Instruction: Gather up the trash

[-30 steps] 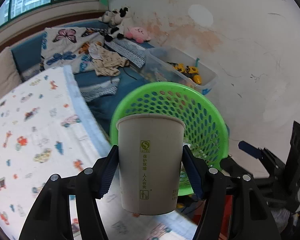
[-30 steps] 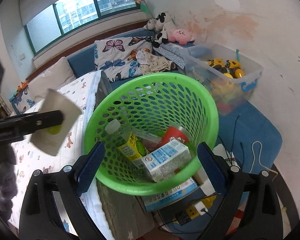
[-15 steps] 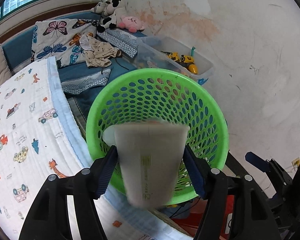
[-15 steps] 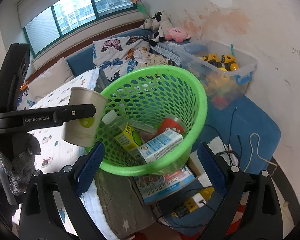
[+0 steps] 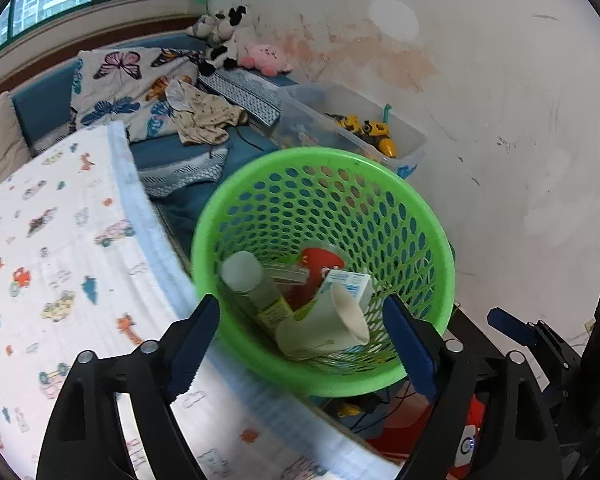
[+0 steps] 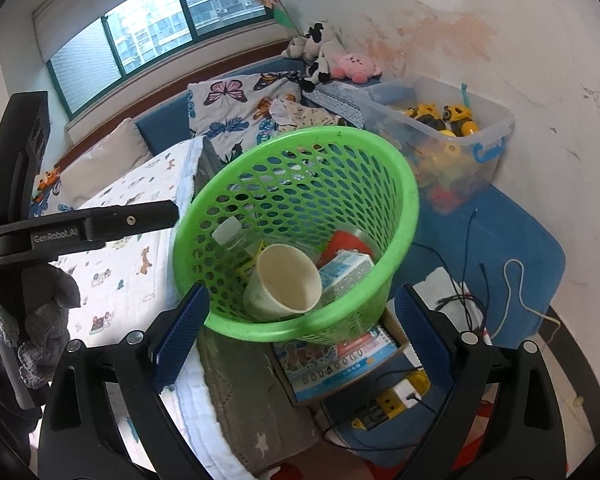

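Observation:
A green mesh basket [image 5: 428, 236] [image 6: 400, 216] stands beside the bed. A white paper cup [image 5: 324, 326] [image 6: 282, 286] lies on its side inside it, on a plastic bottle [image 5: 256, 284] [image 6: 228, 236], a milk carton [image 5: 346, 284] [image 6: 346, 274] and a red item [image 5: 320, 260]. My left gripper [image 5: 300, 340] is open and empty just above the basket's near rim; it shows at the left in the right wrist view [image 6: 100, 226]. My right gripper [image 6: 300, 332] is open and empty in front of the basket.
The bed with a cartoon-print blanket [image 5: 52, 264] lies left of the basket. A clear bin of toys [image 6: 448, 136] stands behind it by the wall. Books [image 6: 336, 360], a power strip [image 6: 400, 396] and cables [image 6: 476, 280] lie on the floor below.
My left gripper carried the paper cup over the basket and opened. The cup dropped in and now lies on its side on the other trash. The right gripper stayed open.

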A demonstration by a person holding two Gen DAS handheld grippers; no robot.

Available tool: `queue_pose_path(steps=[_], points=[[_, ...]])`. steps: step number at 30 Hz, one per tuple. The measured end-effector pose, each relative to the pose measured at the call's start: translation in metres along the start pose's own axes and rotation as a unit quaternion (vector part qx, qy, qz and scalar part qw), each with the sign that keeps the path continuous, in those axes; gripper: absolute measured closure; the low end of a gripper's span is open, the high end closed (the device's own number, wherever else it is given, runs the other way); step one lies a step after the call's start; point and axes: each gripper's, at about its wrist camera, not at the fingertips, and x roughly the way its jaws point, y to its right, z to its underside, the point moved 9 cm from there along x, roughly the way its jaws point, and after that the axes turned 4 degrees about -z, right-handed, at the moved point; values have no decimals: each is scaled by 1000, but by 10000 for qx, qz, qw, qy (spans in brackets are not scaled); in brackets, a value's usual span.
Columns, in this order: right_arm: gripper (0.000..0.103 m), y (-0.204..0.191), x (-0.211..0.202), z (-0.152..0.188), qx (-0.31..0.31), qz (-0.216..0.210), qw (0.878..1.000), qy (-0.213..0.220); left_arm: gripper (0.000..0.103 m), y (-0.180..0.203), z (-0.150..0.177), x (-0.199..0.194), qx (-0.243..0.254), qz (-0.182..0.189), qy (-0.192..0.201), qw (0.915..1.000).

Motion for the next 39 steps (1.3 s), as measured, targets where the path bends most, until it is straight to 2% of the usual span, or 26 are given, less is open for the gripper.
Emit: queue_pose_path(steps=[17,29,39], points=[[10,-64,-2,14,-286,-295,9991,-42,13,-65,43,-78,10,-674,502,9965],[10,-115,-1,27,-549,-504,9971,-129,9,-110,78,-135,-252,-1142,903,9890],[8,-154,-4,39,-686,-613,9956,-160,9,-146,116,-170,-628,-1423,1002,9827]])
